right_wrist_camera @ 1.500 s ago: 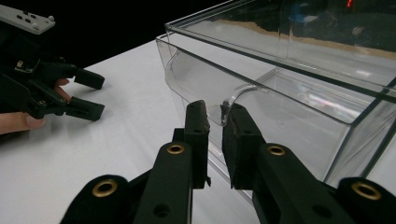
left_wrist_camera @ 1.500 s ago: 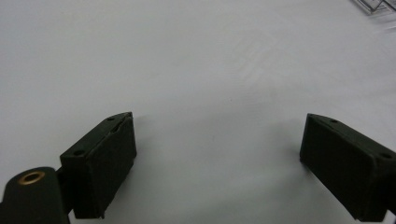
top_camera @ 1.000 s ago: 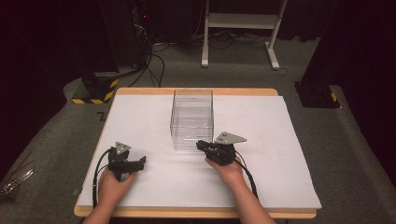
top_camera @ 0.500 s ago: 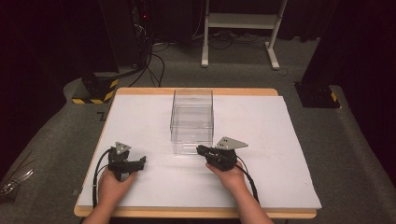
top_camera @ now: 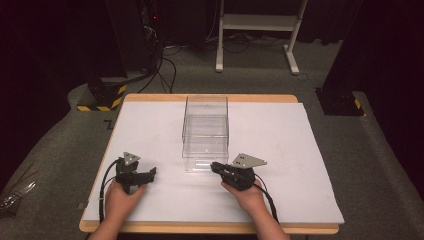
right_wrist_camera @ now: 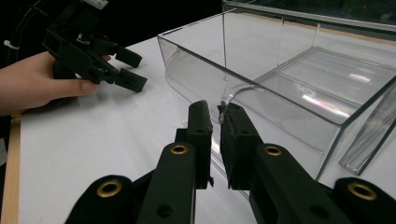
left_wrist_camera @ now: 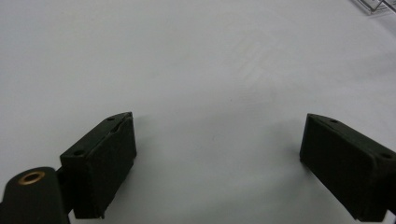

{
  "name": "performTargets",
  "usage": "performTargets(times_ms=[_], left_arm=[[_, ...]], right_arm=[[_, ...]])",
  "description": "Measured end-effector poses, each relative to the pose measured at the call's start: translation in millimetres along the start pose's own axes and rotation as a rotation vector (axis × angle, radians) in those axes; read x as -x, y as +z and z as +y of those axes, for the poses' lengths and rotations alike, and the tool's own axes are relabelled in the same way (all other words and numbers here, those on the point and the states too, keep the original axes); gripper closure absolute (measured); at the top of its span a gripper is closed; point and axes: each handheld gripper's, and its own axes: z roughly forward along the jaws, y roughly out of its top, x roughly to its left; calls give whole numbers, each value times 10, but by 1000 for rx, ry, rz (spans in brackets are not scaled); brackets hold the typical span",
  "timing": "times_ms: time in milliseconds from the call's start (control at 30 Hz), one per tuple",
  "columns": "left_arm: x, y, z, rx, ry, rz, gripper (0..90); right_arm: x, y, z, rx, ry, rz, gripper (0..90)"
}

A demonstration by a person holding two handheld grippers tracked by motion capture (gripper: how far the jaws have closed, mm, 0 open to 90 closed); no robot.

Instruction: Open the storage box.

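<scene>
The right gripper [top_camera: 216, 167] lies low on the white sheet [top_camera: 300, 165] that covers the wooden table [top_camera: 210, 228], its jaws pressed almost together on the thin front wall of the clear plastic box [top_camera: 206, 127]. In the right gripper view [right_wrist_camera: 215, 122] that wall's low front lip runs into the narrow slot between the two black pads, so the claw pinches the box at its near edge. The box itself is open at the top and reaches away from the claw toward the far side of the table, with its walls upright and its floor flat on the sheet.

Well to the left of that claw, the left gripper [top_camera: 150, 172] rests on the sheet in the person's left hand [top_camera: 120, 197], jaws spread wide with only bare white surface between them, as the left gripper view [left_wrist_camera: 217, 140] shows.

Beyond the table, past the box, the room is dark: grey carpet [top_camera: 380, 150], tangled cables [top_camera: 165, 60], a white frame stand [top_camera: 257, 30], and a black-and-yellow striped foot [top_camera: 102, 97] off to the far left.
</scene>
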Motion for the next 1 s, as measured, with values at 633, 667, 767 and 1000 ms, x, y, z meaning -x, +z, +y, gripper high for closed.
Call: performTargets(times_ms=[633,667,767,1000], left_arm=[[0,0,0,0,0,0,111],[-2,0,0,0,2,0,111],[0,0,0,0,0,0,111],[0,0,0,0,0,0,111]], right_arm=[[-119,-101,-50,-9,-11,17,833],[-134,-118,-55,-13,-15,18,833],[-154,-141,-69,-13,-15,20,834],[-188,-186,-125,-6,-9,27,835]])
